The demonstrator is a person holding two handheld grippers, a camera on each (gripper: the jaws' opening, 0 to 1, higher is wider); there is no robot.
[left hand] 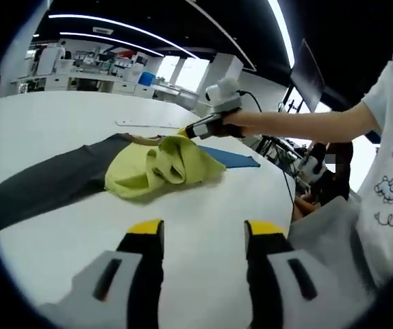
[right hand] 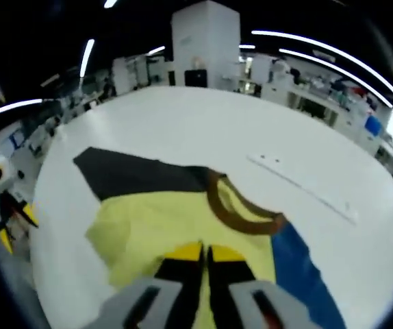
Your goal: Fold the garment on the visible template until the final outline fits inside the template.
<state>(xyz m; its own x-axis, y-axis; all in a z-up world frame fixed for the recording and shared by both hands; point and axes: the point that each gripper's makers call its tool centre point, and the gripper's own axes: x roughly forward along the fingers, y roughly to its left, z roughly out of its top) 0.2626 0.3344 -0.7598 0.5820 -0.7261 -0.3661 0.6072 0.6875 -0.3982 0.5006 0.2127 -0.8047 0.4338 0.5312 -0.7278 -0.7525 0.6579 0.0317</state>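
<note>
Now right tongs (right hand: 207, 255) pinch yellow garment (right hand: 162, 226) on white bench (right hand: 251, 130), jaws nearly together; left tongs (left hand: 203, 233) wide, holding nothing; dark template (left hand: 46, 181) partly covered.

Both views are bright and evenly lit by long ceiling strip lights (left hand: 107, 20) that streak from ten to two o'clock. The white table (left hand: 203, 226) glares mildly, with soft, faint shadows. Windows (left hand: 183, 72) at twelve o'clock blow out. Fisheye bending grows toward the edges; the right gripper view is softly motion-blurred throughout.
</note>
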